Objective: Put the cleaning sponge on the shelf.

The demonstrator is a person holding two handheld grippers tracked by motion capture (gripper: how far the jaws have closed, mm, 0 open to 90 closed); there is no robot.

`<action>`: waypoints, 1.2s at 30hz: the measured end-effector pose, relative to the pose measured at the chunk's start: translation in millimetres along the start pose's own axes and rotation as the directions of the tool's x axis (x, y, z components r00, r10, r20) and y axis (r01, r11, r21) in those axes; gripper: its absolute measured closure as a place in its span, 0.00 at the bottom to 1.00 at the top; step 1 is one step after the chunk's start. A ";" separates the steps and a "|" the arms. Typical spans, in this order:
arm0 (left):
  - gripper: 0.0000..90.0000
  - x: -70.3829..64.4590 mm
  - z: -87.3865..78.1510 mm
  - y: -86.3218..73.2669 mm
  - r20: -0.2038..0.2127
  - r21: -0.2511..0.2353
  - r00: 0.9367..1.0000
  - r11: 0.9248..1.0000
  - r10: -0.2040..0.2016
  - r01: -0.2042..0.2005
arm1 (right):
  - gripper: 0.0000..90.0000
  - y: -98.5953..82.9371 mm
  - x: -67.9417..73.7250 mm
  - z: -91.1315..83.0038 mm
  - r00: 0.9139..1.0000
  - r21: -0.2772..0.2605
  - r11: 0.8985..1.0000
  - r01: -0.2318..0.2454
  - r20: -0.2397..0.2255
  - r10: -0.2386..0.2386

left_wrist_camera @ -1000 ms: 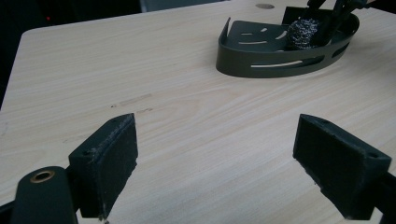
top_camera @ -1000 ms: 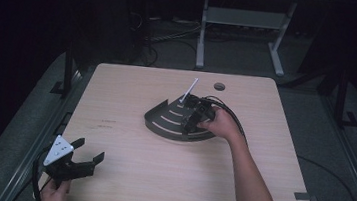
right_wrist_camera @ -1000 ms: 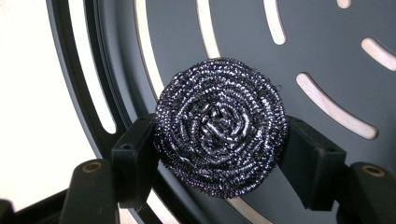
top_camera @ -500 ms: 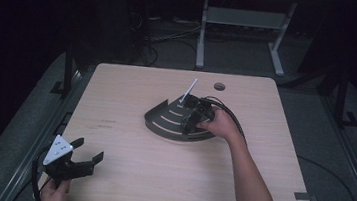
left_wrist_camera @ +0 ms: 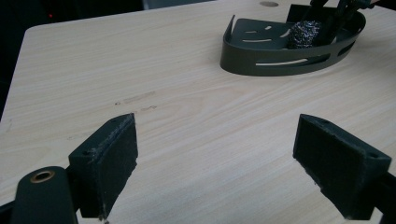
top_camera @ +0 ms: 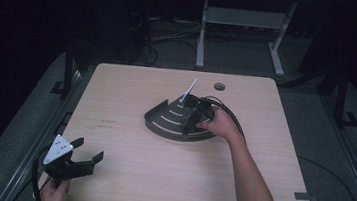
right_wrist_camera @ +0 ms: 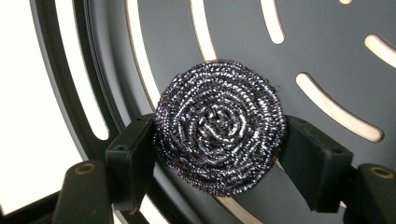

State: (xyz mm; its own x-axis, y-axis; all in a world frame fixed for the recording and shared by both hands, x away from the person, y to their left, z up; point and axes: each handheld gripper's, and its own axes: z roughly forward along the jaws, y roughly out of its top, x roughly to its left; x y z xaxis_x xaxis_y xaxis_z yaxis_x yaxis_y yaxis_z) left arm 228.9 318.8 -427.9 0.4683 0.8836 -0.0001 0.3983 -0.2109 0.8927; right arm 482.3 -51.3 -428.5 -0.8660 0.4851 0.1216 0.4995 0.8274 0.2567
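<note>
Steel wool scourer seated squarely between right gripper fingers, inside dark slotted tray on bench. Fingers closed against both flanks of scourer, apparently gripping. Round pad, no long axis; face toward camera. Left gripper fingers spread wide, empty, well apart from tray, far ahead and rightward. Right hand nearer by far.
</note>
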 end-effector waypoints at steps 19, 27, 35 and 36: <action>0.15 -0.4 -0.8 0.1 -0.001 0.000 1.000 1.000 0.003 -0.003 | 0.19 -6.1 9.7 -30.5 1.000 -0.074 0.997 0.011 0.019 -0.009; 0.15 -1.5 -3.4 -0.3 -0.002 -0.006 1.000 1.000 0.001 -0.001 | 0.19 -6.3 18.2 -38.9 0.999 -0.081 0.996 0.025 0.030 -0.022; 0.15 -0.3 -4.9 -0.4 -0.009 -0.008 1.000 1.000 0.001 -0.002 | 0.19 -9.7 26.1 -50.0 0.998 -0.099 0.994 0.049 0.039 -0.046; 0.15 -0.5 -4.6 -0.4 -0.009 -0.006 1.000 1.000 0.003 -0.003 | 0.19 -10.5 26.7 -51.0 0.998 -0.094 0.994 0.054 0.042 -0.050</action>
State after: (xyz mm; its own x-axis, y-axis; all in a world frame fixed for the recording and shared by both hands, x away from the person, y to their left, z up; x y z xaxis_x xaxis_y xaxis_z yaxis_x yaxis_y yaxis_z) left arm 224.9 320.4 -426.2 0.4625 0.8866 0.0060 0.3923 -0.2107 0.8954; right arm 452.7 -61.4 -379.1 -0.8881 0.4546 0.0686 0.4479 0.8218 0.3522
